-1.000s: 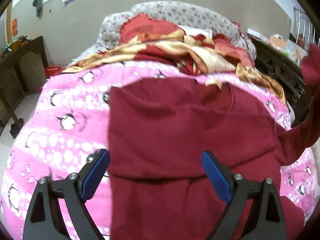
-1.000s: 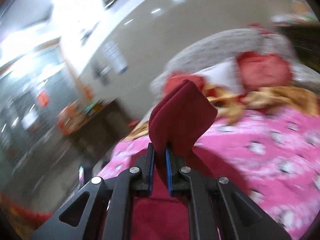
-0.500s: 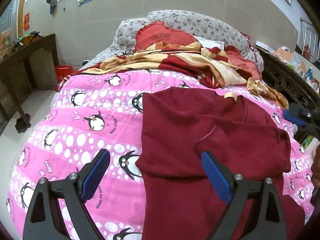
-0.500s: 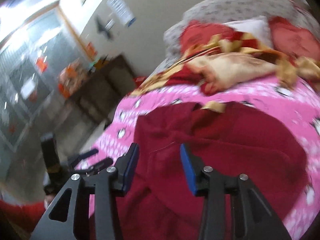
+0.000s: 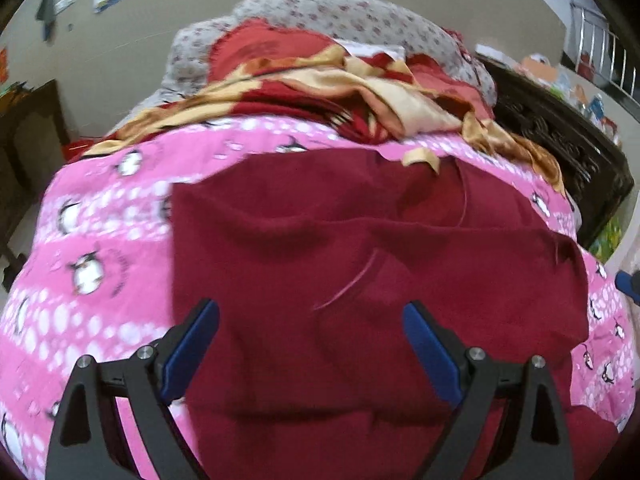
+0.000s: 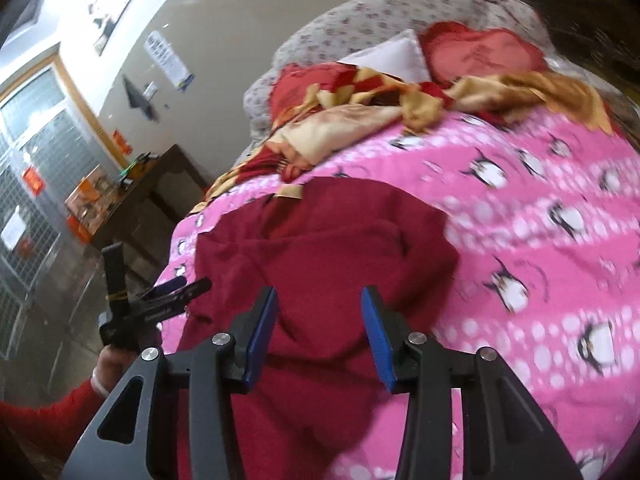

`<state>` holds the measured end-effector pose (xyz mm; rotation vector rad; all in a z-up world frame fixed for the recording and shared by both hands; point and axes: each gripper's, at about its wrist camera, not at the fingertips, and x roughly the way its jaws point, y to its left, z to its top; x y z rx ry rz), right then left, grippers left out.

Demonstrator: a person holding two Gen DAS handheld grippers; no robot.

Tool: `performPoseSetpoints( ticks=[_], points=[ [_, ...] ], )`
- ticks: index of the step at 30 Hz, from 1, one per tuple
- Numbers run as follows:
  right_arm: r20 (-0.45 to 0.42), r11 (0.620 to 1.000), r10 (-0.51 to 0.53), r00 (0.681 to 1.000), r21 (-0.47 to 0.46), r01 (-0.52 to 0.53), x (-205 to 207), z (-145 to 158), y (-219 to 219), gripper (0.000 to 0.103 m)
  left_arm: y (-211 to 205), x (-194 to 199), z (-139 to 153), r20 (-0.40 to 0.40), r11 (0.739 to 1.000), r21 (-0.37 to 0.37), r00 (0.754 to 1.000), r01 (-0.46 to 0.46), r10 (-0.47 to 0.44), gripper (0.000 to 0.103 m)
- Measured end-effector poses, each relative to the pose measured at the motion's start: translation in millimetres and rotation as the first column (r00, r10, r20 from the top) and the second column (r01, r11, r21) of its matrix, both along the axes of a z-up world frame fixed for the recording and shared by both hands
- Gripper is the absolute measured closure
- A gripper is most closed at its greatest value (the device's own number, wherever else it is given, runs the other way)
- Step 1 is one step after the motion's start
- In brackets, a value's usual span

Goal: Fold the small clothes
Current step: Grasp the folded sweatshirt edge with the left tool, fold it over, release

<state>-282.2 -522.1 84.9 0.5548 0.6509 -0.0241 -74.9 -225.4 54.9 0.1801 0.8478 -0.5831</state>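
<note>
A dark red garment [image 5: 360, 280] lies spread on the pink penguin blanket [image 5: 100, 272] that covers the bed, its far edge just short of the heap of red and gold cloth [image 5: 340, 92] bunched toward the head of the bed. One part of the garment is folded over itself, leaving a raised ridge across its middle.

The left gripper [image 5: 312, 344] hangs over the near half of the garment with its jaws wide apart; nothing is between the blue pads [image 5: 192, 348], and they sit above the cloth rather than pressing on it. One pad is over the garment's left edge, the other over its middle.

The right gripper [image 6: 318, 336] is over the near end of the garment as seen from the right wrist. Its jaws have just been opening and now stand partly apart, with only the garment's surface showing in the gap and no cloth pinched.

From the right wrist view the left gripper [image 6: 172, 292] shows at the garment's left side, held by a hand [image 6: 116, 360] in a red sleeve [image 6: 48, 412].
</note>
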Motion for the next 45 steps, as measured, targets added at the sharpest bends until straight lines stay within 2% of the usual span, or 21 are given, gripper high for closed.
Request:
performPoseSetpoints(
  ticks=[2, 4, 5, 7, 11, 13, 15, 18, 24, 27, 31, 32, 33, 36, 37, 38, 40, 41, 42, 44, 45],
  points=[
    [-0.017, 1.000, -0.025, 1.000, 0.005, 0.025, -5.4, -5.7, -6.0, 0.050, -14.7, 5.0, -8.1, -0.037, 0.999, 0.006, 0.999, 0.040, -0.040, 0.015],
    [-0.028, 0.999, -0.049, 0.998, 0.015, 0.050, -9.3, -9.4, -12.1, 0.050, -25.1, 9.5, -16.4, -0.107, 0.997, 0.023, 0.992, 0.069, -0.066, 0.069],
    [-0.032, 0.998, -0.054, 0.998, 0.023, 0.055, -10.1, -11.2, -14.1, 0.050, -26.6, 11.0, -16.3, -0.130, 0.998, 0.019, 0.989, 0.067, -0.064, 0.071],
    [-0.043, 0.998, -0.057, 0.997, 0.028, 0.059, -8.7, -14.6, -15.2, 0.050, -17.2, 13.2, -2.3, -0.126, 0.998, -0.046, 0.991, 0.039, -0.044, 0.091],
    [-0.050, 0.999, -0.037, 0.998, 0.018, 0.038, -3.4, -20.0, -9.5, 0.050, 21.8, 21.6, 37.0, -0.103, 0.980, -0.188, 0.993, -0.068, 0.049, 0.091],
    [-0.057, 0.999, -0.035, 0.998, 0.014, 0.036, 2.9, -23.2, -7.6, 0.050, 44.2, 26.2, 52.2, -0.076, 0.967, -0.212, 0.989, -0.141, 0.127, 0.091],
    [-0.058, 0.999, -0.042, 0.997, 0.028, 0.043, 8.1, -26.3, -7.8, 0.050, 57.3, 29.8, 56.5, -0.074, 0.960, -0.210, 0.982, -0.186, 0.174, 0.091],
    [-0.064, 0.997, -0.062, 0.996, 0.037, 0.064, 16.3, -29.7, -8.3, 0.050, 63.5, 34.7, 42.8, -0.116, 0.967, -0.173, 0.979, -0.188, 0.169, 0.091],
    [-0.148, 0.978, -0.208, 0.967, -0.050, 0.203, 37.7, -39.0, -21.7, 0.043, 58.6, 21.2, 13.8, -0.145, 0.975, -0.122, 0.975, -0.184, 0.166, 0.091],
    [-0.177, 0.973, -0.229, 0.957, -0.003, 0.233, 49.4, -50.3, -34.0, 0.035, 56.4, 21.3, 12.7, -0.148, 0.976, -0.128, 0.976, -0.178, 0.159, 0.091],
    [-0.249, 0.976, -0.194, 0.949, 0.046, 0.212, 74.2, -71.3, -38.9, 0.034, 53.4, 21.7, 17.5, -0.144, 0.976, -0.130, 0.978, -0.172, 0.153, 0.091],
    [-0.241, 0.978, -0.199, 0.950, 0.019, 0.210, 75.7, -68.8, -36.5, 0.049, 53.2, 21.1, 19.6, -0.143, 0.976, -0.136, 0.978, -0.170, 0.151, 0.091],
    [-0.208, 0.981, -0.191, 0.959, -0.020, 0.191, 76.4, -60.4, -34.1, 0.076, 53.0, 20.6, 22.1, -0.142, 0.975, -0.144, 0.979, -0.167, 0.147, 0.091],
    [-0.131, 0.973, -0.218, 0.967, -0.108, 0.205, 68.4, -37.8, -34.8, 0.081, 50.9, 17.5, 24.6, -0.140, 0.974, -0.169, 0.981, -0.154, 0.130, 0.089],
    [-0.133, 0.964, -0.242, 0.961, -0.143, 0.223, 66.9, -35.2, -36.0, 0.083, 49.5, 17.2, 21.9, -0.147, 0.973, -0.168, 0.980, -0.156, 0.132, 0.083],
    [-0.151, 0.951, -0.280, 0.948, -0.182, 0.252, 65.6, -35.3, -39.9, 0.084, 47.5, 16.6, 16.3, -0.158, 0.975, -0.159, 0.979, -0.156, 0.131, 0.079],
    [-0.173, 0.934, -0.335, 0.926, -0.189, 0.303, 60.8, -41.1, -52.2, 0.093, 44.1, 16.1, 3.1, -0.168, 0.981, -0.110, 0.975, -0.163, 0.143, 0.074],
    [-0.185, 0.920, -0.374, 0.909, -0.196, 0.338, 56.8, -45.5, -59.8, 0.093, 44.0, 16.3, -4.3, -0.169, 0.982, -0.081, 0.973, -0.171, 0.155, 0.072],
    [-0.202, 0.913, -0.397, 0.895, -0.191, 0.361, 52.5, -50.0, -67.6, 0.092, 45.0, 16.5, -9.5, -0.176, 0.982, -0.072, 0.972, -0.173, 0.159, 0.070],
    [-0.204, 0.928, -0.371, 0.906, -0.094, 0.360, 40.4, -51.9, -78.2, 0.089, 50.3, 17.6, -18.0, -0.203, 0.981, -0.075, 0.966, -0.180, 0.162, 0.068],
    [-0.165, 0.939, -0.343, 0.925, -0.042, 0.341, 29.7, -47.4, -77.6, 0.076, 53.0, 17.9, -18.7, -0.208, 0.980, -0.082, 0.964, -0.183, 0.163, 0.066]
  ],
)
